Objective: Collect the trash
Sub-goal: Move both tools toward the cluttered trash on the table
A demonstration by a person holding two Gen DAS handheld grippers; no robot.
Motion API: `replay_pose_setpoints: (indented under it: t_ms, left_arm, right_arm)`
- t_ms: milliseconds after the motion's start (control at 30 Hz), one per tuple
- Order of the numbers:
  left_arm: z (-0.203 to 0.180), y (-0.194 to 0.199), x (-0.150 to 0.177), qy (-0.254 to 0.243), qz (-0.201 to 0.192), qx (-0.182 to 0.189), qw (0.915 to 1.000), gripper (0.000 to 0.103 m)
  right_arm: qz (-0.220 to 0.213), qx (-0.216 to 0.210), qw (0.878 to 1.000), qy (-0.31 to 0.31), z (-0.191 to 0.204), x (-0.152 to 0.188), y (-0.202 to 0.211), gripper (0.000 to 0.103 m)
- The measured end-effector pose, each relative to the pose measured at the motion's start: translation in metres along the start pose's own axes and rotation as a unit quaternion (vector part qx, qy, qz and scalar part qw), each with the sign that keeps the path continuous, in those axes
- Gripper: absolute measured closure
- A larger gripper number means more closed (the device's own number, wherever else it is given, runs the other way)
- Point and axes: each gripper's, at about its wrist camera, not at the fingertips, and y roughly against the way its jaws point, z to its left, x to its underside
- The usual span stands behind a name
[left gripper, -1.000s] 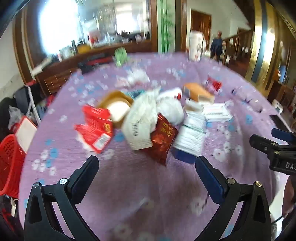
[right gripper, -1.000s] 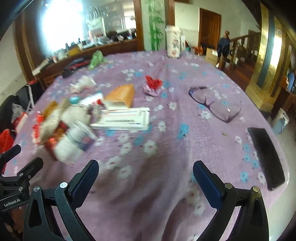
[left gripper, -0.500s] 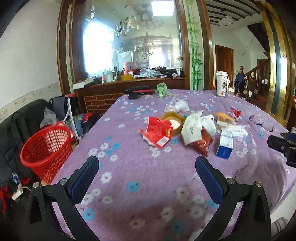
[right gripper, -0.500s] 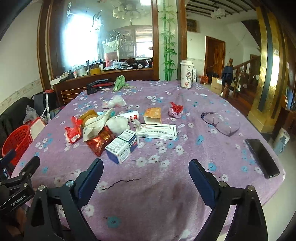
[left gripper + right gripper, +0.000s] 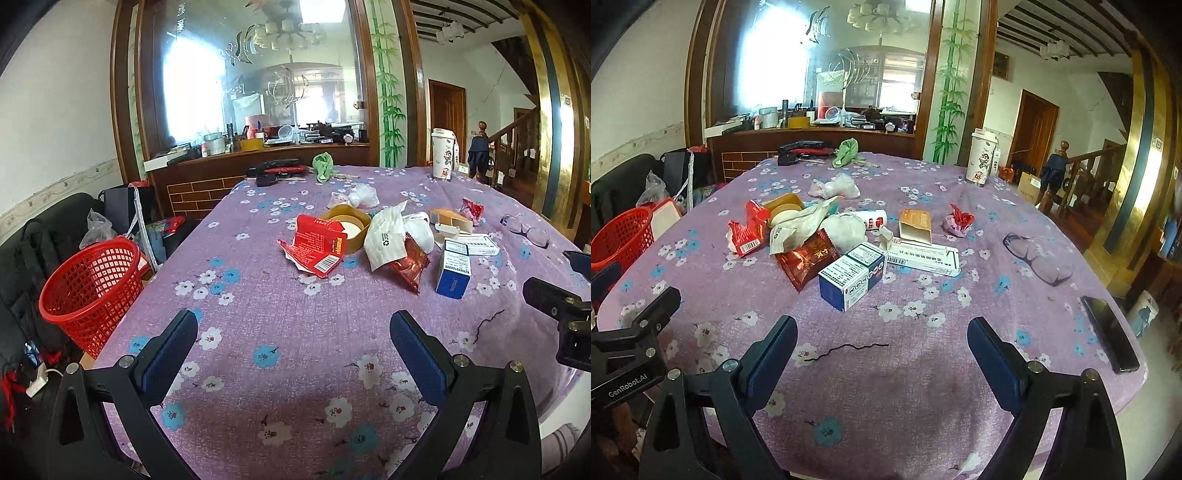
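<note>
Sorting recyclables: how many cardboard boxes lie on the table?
3: blue-and-white box nearest the grippers, long white box just behind it, orange box farther back. Others may hide under the wrappers.

The left tongs (image 5: 293, 356) point forward and downward over the surface (image 5: 295, 314), jaws spread wide with nothing between the blue pads (image 5: 415, 356). The right tongs (image 5: 882, 356) do the same, jaws wide apart and empty, just narrowed a little. Each shows at the edge of the other's view, side by side, touching nothing.
</note>
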Motion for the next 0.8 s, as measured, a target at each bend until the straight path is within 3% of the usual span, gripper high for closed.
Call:
replay_pose_setpoints:
  t_ms: [800]
  left_arm:
    - [0.0016, -0.0056, 0.0039, 0.002, 0.012, 0.004, 0.9999, 0.000]
  right_arm:
    - [0.012, 0.007, 1.000, 0.005, 0.0033, 0.0016, -0.0069, 0.008]
